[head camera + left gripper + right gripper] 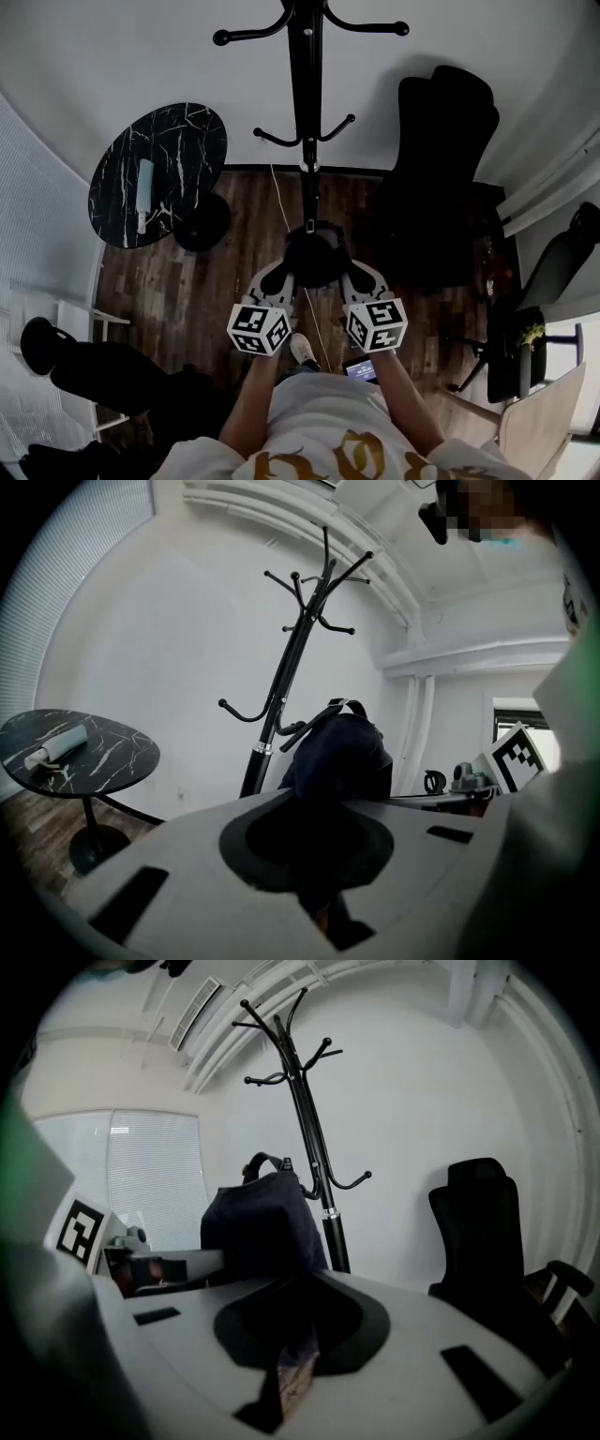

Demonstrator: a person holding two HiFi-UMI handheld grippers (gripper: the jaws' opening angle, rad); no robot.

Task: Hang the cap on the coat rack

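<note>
Head view shows the dark cap (314,255) held between the left gripper (278,279) and the right gripper (361,277), each with its jaws pinched together on the cap's fabric, out in front of the person and well short of the coat rack (306,94). The step in hand looks like the carry toward the rack, with the cap not yet on any hook. The next move likely calls for bringing the cap up to a lower hook (351,119), slipping its opening or back strap over the tip, then parting both jaws.
</note>
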